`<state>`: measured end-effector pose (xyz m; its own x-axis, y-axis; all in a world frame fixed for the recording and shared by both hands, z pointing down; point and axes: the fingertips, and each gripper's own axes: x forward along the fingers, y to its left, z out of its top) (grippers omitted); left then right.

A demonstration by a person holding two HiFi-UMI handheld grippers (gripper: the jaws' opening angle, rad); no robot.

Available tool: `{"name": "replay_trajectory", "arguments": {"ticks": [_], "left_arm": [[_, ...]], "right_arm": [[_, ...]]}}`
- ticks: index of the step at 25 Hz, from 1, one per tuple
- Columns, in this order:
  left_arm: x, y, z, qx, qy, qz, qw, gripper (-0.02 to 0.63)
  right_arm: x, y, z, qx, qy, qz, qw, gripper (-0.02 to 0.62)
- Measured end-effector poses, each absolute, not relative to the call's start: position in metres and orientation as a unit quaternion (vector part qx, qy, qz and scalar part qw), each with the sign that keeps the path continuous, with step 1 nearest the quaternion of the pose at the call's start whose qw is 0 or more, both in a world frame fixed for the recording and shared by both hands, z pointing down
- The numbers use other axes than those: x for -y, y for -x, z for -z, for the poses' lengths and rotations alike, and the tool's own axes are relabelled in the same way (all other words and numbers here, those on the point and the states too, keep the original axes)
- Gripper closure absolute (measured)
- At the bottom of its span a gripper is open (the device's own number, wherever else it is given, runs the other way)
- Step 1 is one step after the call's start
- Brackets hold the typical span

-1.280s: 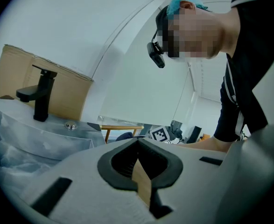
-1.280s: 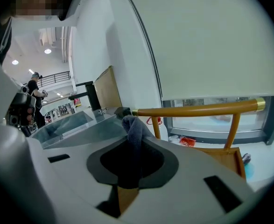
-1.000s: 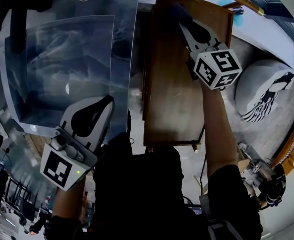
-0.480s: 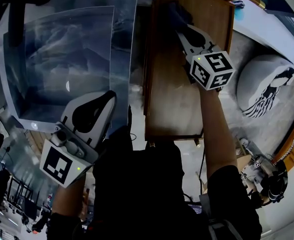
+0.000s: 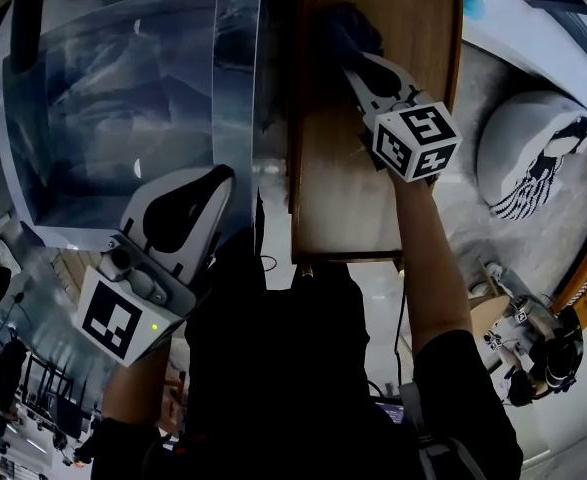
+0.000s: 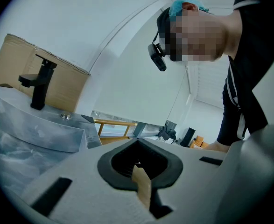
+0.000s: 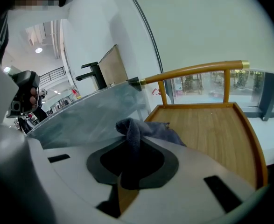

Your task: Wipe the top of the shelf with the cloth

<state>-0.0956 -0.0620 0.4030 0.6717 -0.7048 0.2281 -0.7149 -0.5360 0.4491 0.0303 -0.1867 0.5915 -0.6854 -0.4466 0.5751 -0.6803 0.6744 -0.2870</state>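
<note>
Right gripper (image 5: 356, 56) clamps the dark grey-blue cloth (image 5: 348, 30), which lies on the wooden shelf top (image 5: 348, 198) near its far left corner. Bare board runs lengthwise from cloth toward the person. Left gripper (image 5: 213, 180), jaws together and empty, hangs off the shelf's left edge.

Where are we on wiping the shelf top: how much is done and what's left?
Done: the cloth is picked up, clamped in the right gripper and resting on the wooden shelf top. In hand: the cloth sits at the shelf's far end. Left: no wipe marks show, so coverage is unclear; the near end probably needs passes. The left gripper is shut, empty, off the shelf.
</note>
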Motion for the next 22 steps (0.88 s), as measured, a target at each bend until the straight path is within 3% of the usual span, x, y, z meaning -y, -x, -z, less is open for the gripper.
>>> {"name": "replay_trajectory", "arguments": {"ticks": [22], "left_arm": [[0.009,0.078,-0.389,0.391,-0.885,-0.001,0.252,0.588]], "right_arm": [[0.064,-0.040,-0.597,0.872,-0.304,-0.291,0.250,0.548]]}}
